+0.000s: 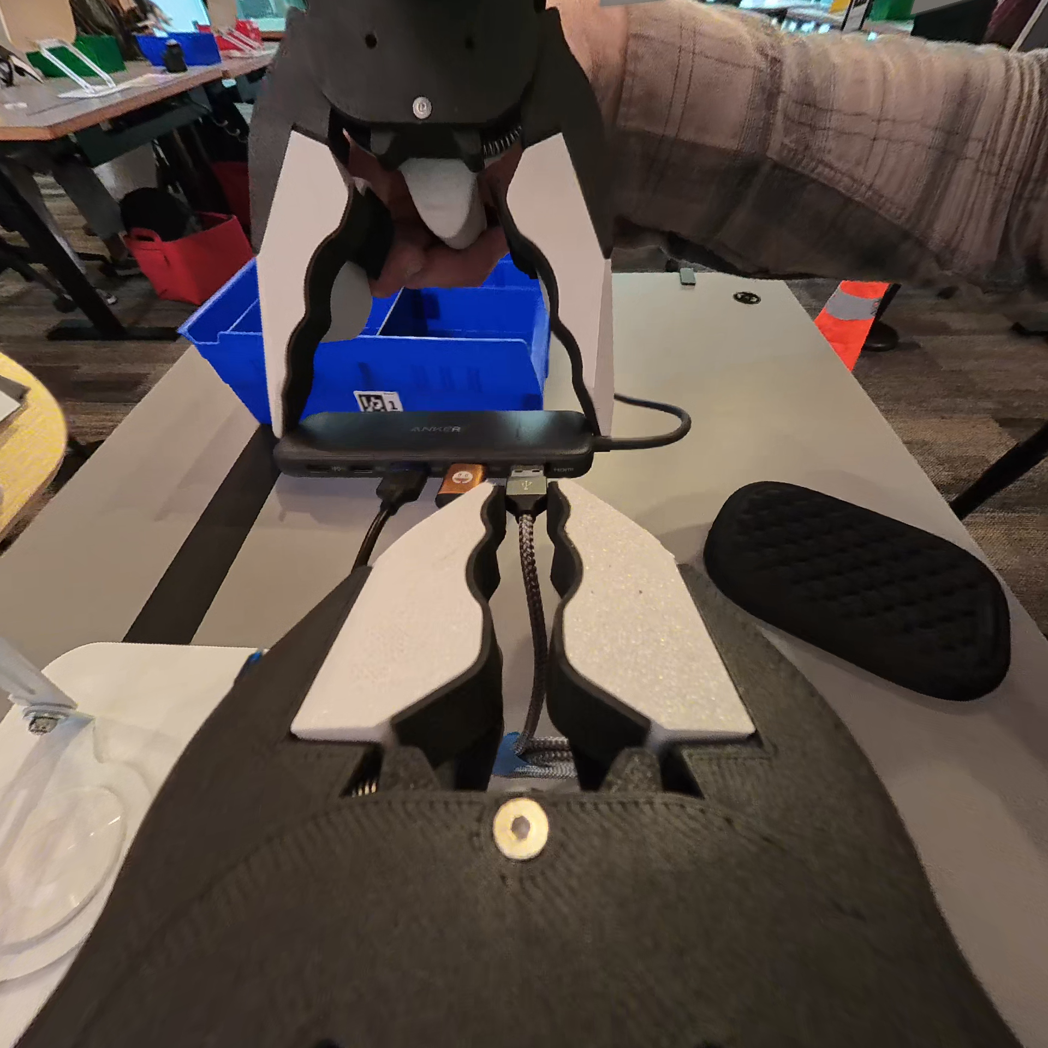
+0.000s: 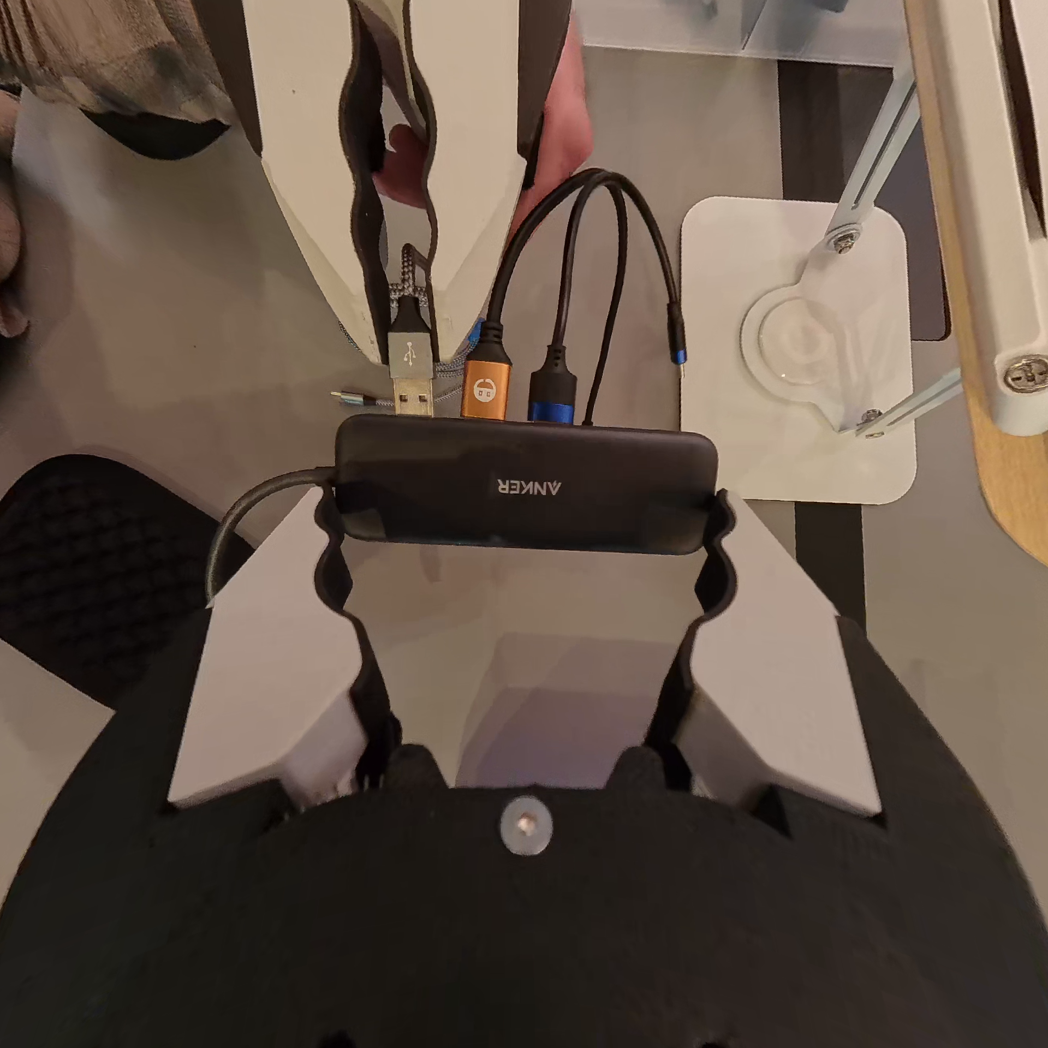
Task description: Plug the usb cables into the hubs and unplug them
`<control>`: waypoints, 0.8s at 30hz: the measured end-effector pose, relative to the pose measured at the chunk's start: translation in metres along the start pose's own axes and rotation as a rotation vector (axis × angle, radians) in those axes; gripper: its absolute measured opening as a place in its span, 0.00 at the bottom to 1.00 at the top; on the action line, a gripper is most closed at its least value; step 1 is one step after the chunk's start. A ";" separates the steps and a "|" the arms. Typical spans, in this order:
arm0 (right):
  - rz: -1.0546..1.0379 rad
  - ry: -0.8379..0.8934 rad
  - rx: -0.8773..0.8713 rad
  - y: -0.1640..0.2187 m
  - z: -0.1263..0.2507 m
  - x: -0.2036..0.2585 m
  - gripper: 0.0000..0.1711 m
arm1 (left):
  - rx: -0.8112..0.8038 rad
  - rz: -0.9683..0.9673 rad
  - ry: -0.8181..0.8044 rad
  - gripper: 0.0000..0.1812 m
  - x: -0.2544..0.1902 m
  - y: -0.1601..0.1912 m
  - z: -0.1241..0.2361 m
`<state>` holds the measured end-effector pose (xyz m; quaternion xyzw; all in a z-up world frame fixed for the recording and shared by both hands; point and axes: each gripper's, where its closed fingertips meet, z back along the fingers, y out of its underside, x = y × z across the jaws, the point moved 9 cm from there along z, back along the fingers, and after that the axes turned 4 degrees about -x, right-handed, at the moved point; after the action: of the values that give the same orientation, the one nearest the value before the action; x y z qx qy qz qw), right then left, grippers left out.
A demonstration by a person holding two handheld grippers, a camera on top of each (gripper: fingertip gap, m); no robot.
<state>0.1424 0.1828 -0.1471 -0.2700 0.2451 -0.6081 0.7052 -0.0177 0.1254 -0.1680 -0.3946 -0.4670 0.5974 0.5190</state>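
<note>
The black hub (image 2: 524,485) lies flat on the grey surface (image 2: 170,368), clamped at its two short ends by the wide-spread right tool (image 2: 524,510). The left tool (image 1: 526,499), narrowed, grips the grey braided cable's plug (image 1: 526,482), whose metal tip sits at a hub port, partly exposed. An orange plug (image 2: 485,385) and a blue-collared plug (image 2: 553,391) sit in neighbouring ports; a blue bin (image 1: 431,368) stands just behind the hub.
</note>
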 end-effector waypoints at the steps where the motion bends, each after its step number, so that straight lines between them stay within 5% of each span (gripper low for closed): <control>1: 0.003 0.001 0.003 0.000 0.000 0.000 0.73 | 0.009 -0.003 -0.007 0.08 -0.001 -0.001 0.000; 24: -0.027 -0.024 -0.129 0.000 0.011 0.000 0.73 | -0.171 0.002 0.040 0.08 0.001 -0.002 0.003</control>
<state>0.1500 0.1837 -0.1394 -0.3253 0.2718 -0.5971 0.6810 -0.0199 0.1260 -0.1657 -0.4499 -0.5053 0.5479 0.4920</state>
